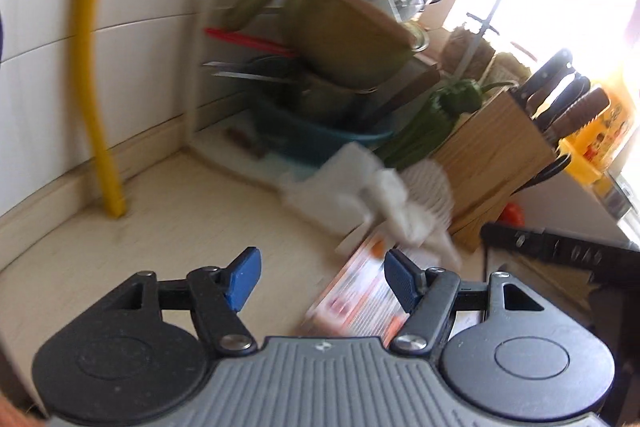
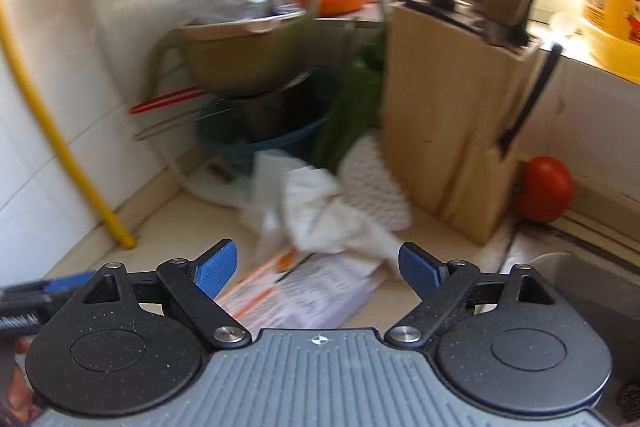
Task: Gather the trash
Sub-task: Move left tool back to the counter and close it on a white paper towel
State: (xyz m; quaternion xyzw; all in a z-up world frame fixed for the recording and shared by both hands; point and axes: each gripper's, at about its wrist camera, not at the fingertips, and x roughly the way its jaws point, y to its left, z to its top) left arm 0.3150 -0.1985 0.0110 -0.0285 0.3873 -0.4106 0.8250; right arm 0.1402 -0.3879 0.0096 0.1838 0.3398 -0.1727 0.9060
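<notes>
Two grippers, both empty, jaws apart on each. Left gripper [image 1: 320, 279] hovers over the bench [image 1: 168, 219]; right gripper [image 2: 318, 269] does the same, aimed at the trash pile.

Trash sits at 12 o'clock from the right gripper, near the jaws but not touching: a crumpled white tissue [image 2: 320, 211] lies on top of a flattened printed leaflet [image 2: 304, 295] with orange markings. In the left view the same tissue [image 1: 384, 199] is at 1 o'clock and the leaflet [image 1: 360, 295] lies just past the right-hand pad. A white mesh wrap [image 2: 376, 183] lies touching the tissue at 1 o'clock, against the wooden knife block [image 2: 444, 115]. Motion blur, so edges are soft.

Handling, my judgement: tissue is very light, soft, compresses to nothing; pinch the raised central bunch, not a loose corner that may tear or slip. Leaflet is thin, flat on the bench, hard to get under; take it by the lifted folded edge nearest the tissue, or slide it first. Mesh looks springy and light.

Behind, at 11 o'clock: stacked pots in a blue basin [image 2: 276, 143], a green vegetable [image 2: 352, 107], a yellow hose [image 2: 48, 131]. A tomato [image 2: 546, 189] sits at 2 o'clock beside the block. Not trash; keep clear of the knives.
</notes>
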